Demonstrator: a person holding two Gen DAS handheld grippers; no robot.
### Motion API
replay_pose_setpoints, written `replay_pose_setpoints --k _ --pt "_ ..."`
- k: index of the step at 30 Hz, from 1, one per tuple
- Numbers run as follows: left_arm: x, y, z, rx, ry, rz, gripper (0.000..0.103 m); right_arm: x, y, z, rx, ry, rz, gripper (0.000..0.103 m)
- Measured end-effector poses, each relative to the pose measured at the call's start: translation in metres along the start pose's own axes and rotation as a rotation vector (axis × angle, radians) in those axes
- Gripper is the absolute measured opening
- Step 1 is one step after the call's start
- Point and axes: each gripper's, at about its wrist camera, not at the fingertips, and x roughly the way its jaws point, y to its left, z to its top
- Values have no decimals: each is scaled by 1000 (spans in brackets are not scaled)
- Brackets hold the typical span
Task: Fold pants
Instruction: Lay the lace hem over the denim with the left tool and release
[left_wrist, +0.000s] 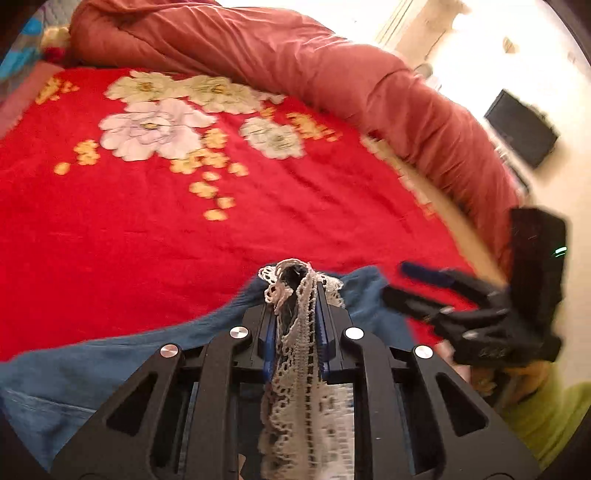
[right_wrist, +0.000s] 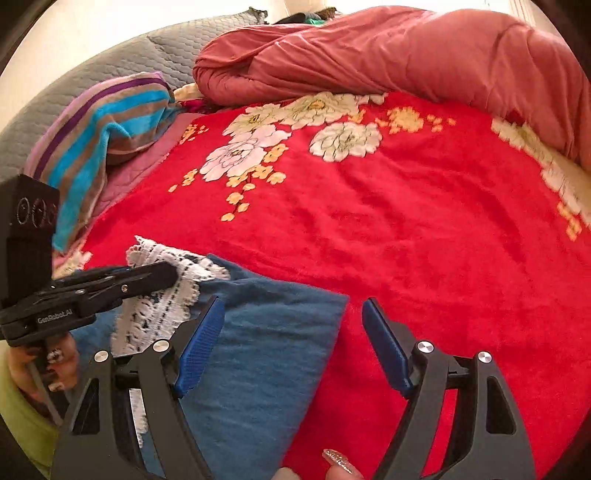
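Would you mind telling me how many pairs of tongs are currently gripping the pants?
1. The left tongs are shut on the white lace trim of the blue pants. The right tongs hang open above the pants, gripping nothing.

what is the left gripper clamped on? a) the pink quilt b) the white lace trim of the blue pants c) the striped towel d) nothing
b: in the left wrist view the left gripper is shut with the white lace trim of the blue pants pinched between its fingers; the right wrist view shows it on the lace too.
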Motion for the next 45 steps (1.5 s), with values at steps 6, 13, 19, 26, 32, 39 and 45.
replay_pose_setpoints --k 6,13,19,26,32,39,45 --pt "-1 15 -10 -26 19 73 10 17 13 -2 -111 26 -106 74" --pt "-4 12 -13 8 8 91 20 38 -8 -9 -62 97 -205 70" --pt "-18 24 -18 -64 -7 43 40 13 -9 -11 -51 31 -177 72" --pt "-57 38 -35 -145 -31 42 42 -40 8 -24 -97 -61 -102 72" --pt "-79 27 -71 -157 6 17 42 -71 25 -44 -152 -68 -25 68" --pt "-89 -1 -108 -147 67 -51 42 -73 48 -74 -188 -3 106 47" --pt "-70 -19 -119 -111 145 20 49 -63 59 -85 -196 32 143 47"
